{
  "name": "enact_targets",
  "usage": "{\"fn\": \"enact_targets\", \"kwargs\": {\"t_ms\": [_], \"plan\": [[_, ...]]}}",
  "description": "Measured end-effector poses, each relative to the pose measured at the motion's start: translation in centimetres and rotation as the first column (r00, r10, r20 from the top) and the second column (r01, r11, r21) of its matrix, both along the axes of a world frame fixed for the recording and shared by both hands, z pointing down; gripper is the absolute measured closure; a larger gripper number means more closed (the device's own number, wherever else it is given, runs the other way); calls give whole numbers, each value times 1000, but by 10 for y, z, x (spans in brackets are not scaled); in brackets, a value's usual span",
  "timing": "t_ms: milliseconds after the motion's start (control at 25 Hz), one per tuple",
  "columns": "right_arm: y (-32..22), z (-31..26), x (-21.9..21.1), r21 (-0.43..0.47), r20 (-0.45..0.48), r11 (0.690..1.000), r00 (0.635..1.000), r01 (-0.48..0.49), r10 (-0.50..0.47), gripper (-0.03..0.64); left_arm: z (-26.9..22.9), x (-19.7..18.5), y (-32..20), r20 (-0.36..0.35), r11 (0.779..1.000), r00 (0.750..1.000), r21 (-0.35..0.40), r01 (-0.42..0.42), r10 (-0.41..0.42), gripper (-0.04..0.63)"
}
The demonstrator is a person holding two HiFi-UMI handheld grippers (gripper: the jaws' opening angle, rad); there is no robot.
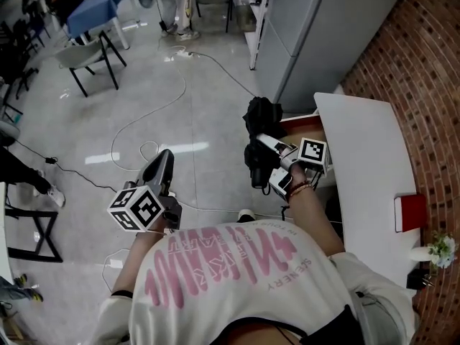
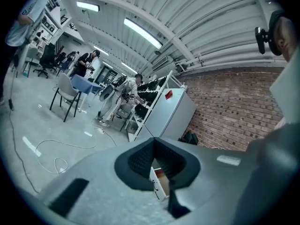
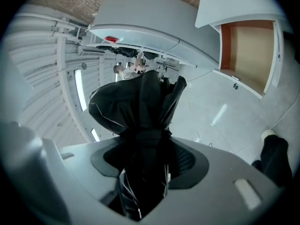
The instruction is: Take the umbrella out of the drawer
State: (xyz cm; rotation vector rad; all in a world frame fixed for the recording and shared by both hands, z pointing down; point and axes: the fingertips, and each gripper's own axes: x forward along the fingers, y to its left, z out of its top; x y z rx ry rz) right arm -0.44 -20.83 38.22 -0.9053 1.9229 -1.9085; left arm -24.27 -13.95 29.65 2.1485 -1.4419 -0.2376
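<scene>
A black folded umbrella (image 1: 261, 121) hangs in the air in front of the open drawer (image 1: 300, 125), clear of it. My right gripper (image 1: 260, 157) is shut on the umbrella's strapped middle. In the right gripper view the umbrella (image 3: 140, 111) fills the space between the jaws of that gripper (image 3: 145, 168), and the empty drawer (image 3: 248, 50) shows its brown inside at the upper right. My left gripper (image 1: 167, 158) is held out over the floor to the left, away from both. Its jaws (image 2: 159, 170) stand slightly apart with nothing between them, and the drawer (image 2: 160, 179) shows through the gap.
The drawer belongs to a white-topped cabinet (image 1: 366, 157) against a brick wall (image 1: 424, 85); a red box (image 1: 410, 213) and a small flower vase (image 1: 438, 250) sit on it. A tall grey cabinet (image 1: 323, 27) stands behind. Cables (image 1: 144, 124) trail over the floor, with a chair (image 1: 90, 56) farther off.
</scene>
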Motion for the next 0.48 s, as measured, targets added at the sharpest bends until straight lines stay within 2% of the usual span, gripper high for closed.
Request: {"fn": "enact_targets", "kwargs": {"t_ms": [280, 480], "plan": [[8, -67, -40, 142, 53, 990, 998, 17, -25, 367, -17, -13, 1, -46, 999, 999, 51, -12, 14, 591], [12, -109, -62, 262, 31, 965, 999, 30, -40, 367, -29, -16, -2, -53, 996, 998, 84, -36, 40, 591]]}}
